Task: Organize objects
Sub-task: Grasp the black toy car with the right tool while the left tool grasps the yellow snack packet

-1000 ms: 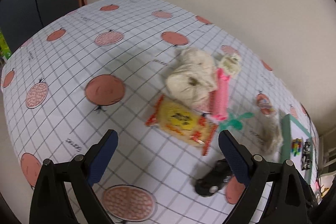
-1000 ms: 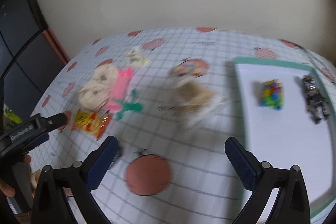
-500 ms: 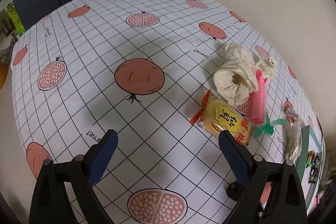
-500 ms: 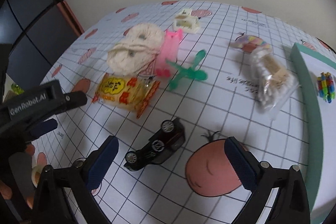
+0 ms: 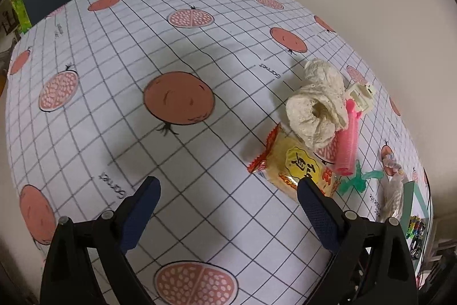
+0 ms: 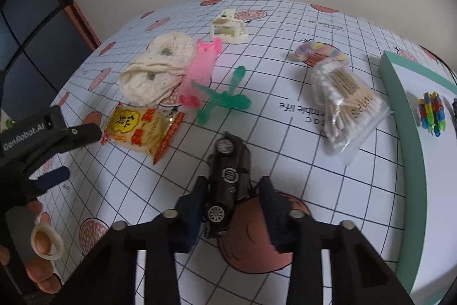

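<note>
Black toy car (image 6: 228, 185) now sits between your right gripper (image 6: 232, 200) jaws (narrowed, maybe touching); left gripper (image 5: 228, 190) stays apart.

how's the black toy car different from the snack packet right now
The black toy car sits between the right gripper fingers, which are closing around it; the snack packet lies free, with the left gripper open above the cloth. The car is dark, rigid and wheeled; the packet is flat, yellow and red. Both rest on the checked tablecloth.
</note>
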